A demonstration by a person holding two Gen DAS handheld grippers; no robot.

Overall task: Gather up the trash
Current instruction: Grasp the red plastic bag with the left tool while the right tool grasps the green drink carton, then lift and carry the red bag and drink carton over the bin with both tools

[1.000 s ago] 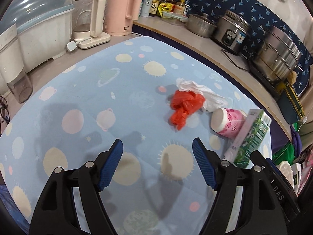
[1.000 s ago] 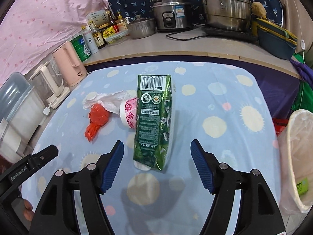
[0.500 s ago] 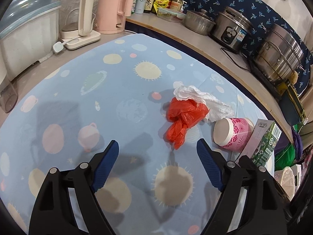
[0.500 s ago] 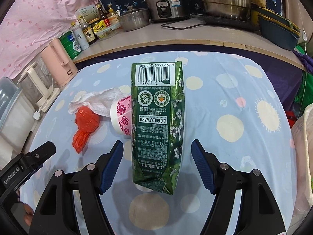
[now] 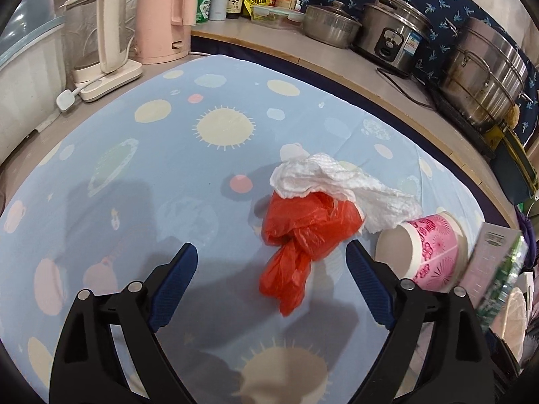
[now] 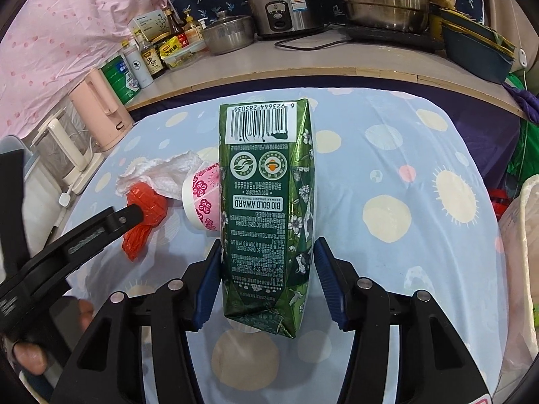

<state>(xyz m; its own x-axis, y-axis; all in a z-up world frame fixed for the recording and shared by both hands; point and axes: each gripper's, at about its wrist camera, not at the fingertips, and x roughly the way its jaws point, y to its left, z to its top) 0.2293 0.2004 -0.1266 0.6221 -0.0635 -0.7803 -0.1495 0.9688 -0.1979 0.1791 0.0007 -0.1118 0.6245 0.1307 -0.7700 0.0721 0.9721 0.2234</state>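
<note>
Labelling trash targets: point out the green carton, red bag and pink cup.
green carton [image 6: 266,222]: right wrist view, middle of its printed side.
red bag [image 5: 308,232]: left wrist view, crumpled upper bulge.
pink cup [image 5: 434,252]: left wrist view, flowered side wall.

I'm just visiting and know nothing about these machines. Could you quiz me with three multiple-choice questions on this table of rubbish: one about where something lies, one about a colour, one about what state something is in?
1. What lies partly on top of the plastic bag?
A. a white paper towel
B. a steel lid
C. a spoon

2. What colour is that plastic bag?
A. blue
B. red-orange
C. black

3. How does the pink flowered paper cup sit?
A. upright
B. upside down
C. on its side

Answers:
1 A, the crumpled white paper towel drapes over the bag's far end.
2 B, it shows bright red-orange against the blue tablecloth.
3 C, the cup lies tipped over beside the green carton.
</note>
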